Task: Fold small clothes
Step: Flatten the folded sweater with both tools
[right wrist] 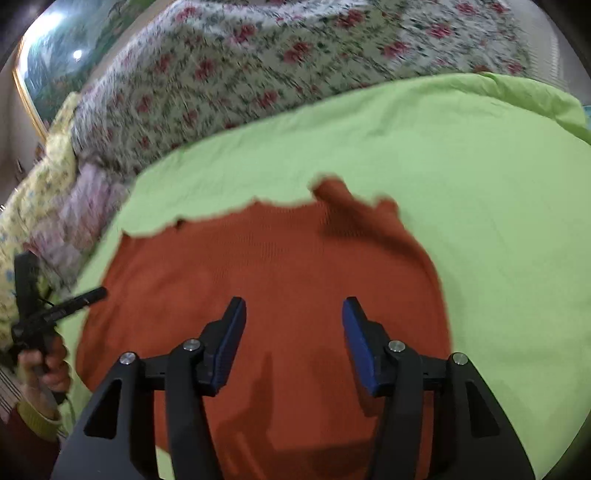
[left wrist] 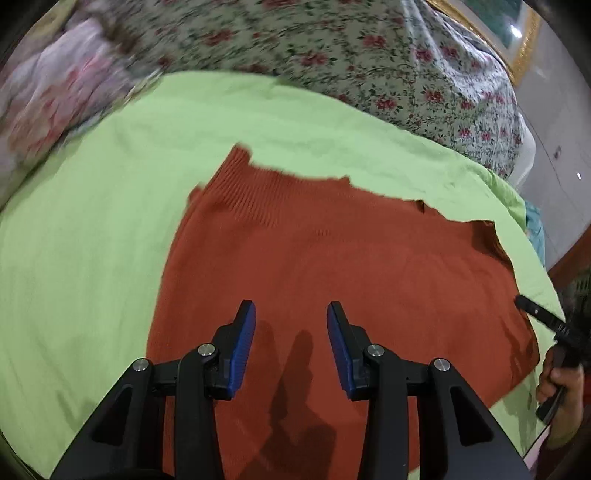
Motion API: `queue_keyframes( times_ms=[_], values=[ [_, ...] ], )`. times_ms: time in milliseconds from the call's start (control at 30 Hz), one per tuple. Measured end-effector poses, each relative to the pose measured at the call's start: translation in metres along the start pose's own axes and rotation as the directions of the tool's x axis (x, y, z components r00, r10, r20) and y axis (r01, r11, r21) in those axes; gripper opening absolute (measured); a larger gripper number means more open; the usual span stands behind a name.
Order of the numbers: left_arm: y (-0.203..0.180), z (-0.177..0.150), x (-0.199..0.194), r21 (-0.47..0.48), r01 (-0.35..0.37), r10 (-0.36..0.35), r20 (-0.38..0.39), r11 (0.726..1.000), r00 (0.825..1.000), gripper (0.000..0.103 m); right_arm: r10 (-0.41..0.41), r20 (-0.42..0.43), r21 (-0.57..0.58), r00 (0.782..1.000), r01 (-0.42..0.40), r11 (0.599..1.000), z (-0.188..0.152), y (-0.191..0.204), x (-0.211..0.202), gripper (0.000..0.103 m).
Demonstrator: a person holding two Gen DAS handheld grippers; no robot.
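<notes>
A rust-orange knitted garment lies spread flat on a light green sheet. It also shows in the right wrist view, with a ribbed part bunched at its far right corner. My left gripper is open and empty, held above the garment's near middle. My right gripper is open and empty, also above the garment. The right gripper shows at the right edge of the left wrist view, and the left gripper at the left edge of the right wrist view.
A floral quilt is heaped along the far side of the green sheet. A pale pink and yellow floral pile lies at the left. A framed picture hangs on the wall behind.
</notes>
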State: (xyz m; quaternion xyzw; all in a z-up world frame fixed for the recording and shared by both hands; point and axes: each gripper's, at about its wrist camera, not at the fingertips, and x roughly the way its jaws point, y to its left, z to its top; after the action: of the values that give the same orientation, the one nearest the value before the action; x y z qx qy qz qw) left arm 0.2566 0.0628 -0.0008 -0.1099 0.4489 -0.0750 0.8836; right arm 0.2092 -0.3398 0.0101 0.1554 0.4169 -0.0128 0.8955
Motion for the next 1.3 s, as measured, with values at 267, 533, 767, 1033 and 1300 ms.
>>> queue_keyframes(
  times_ms=[267, 533, 767, 1033, 1300],
  values=[
    [0.026, -0.027, -0.021, -0.096, -0.045, 0.045, -0.002, 0.994, 0.999, 0.038, -0.122, 0.015, 0.188, 0.992, 0.117, 0.975, -0.045, -0.063, -0.036, 0.057],
    [0.015, -0.069, -0.063, -0.156, 0.016, -0.014, 0.009, 0.988, 1.000, 0.045, -0.061, 0.113, 0.198, 0.992, 0.038, 0.979, -0.058, -0.038, -0.079, 0.057],
    [0.012, -0.109, -0.071, -0.205, 0.057, -0.064, -0.027, 0.977, 0.998, 0.045, 0.010, 0.103, 0.185, 0.995, -0.029, 0.982, -0.088, -0.007, -0.087, 0.057],
    [0.018, -0.136, -0.076, -0.272, 0.097, -0.111, -0.037, 0.958, 0.993, 0.054, 0.075, 0.083, 0.192, 0.994, -0.090, 0.977, -0.119, 0.016, -0.090, 0.058],
    [0.040, -0.133, -0.065, -0.430, 0.158, -0.173, 0.004, 0.889, 0.985, 0.057, 0.136, 0.055, 0.198, 0.989, -0.145, 0.969, -0.135, 0.033, -0.084, 0.058]
  ],
)
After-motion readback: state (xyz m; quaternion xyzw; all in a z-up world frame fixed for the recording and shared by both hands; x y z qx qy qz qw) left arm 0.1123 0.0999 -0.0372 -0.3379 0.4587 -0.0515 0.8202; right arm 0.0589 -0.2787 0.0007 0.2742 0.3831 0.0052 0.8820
